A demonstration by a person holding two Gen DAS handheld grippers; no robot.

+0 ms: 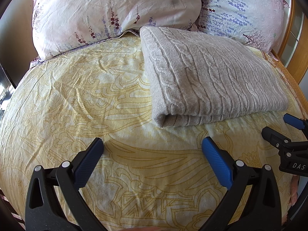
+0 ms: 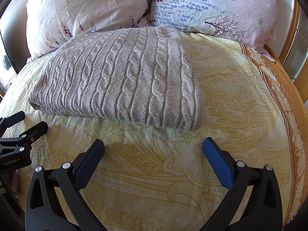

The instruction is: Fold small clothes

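A grey cable-knit sweater [image 1: 211,73] lies folded into a flat rectangle on the yellow patterned bedspread [image 1: 77,100]. It also shows in the right wrist view [image 2: 119,77]. My left gripper [image 1: 152,146] is open and empty, above the bedspread just in front of the sweater's near folded edge. My right gripper [image 2: 153,147] is open and empty, in front of the sweater's near right corner. Each gripper shows at the edge of the other's view: the right one [image 1: 284,132] and the left one [image 2: 21,123].
Two floral pillows [image 1: 115,9] [image 2: 211,5] lean at the head of the bed behind the sweater. A wooden bed frame [image 2: 288,44] runs along the right side. An orange patterned border [image 2: 284,88] edges the bedspread on the right.
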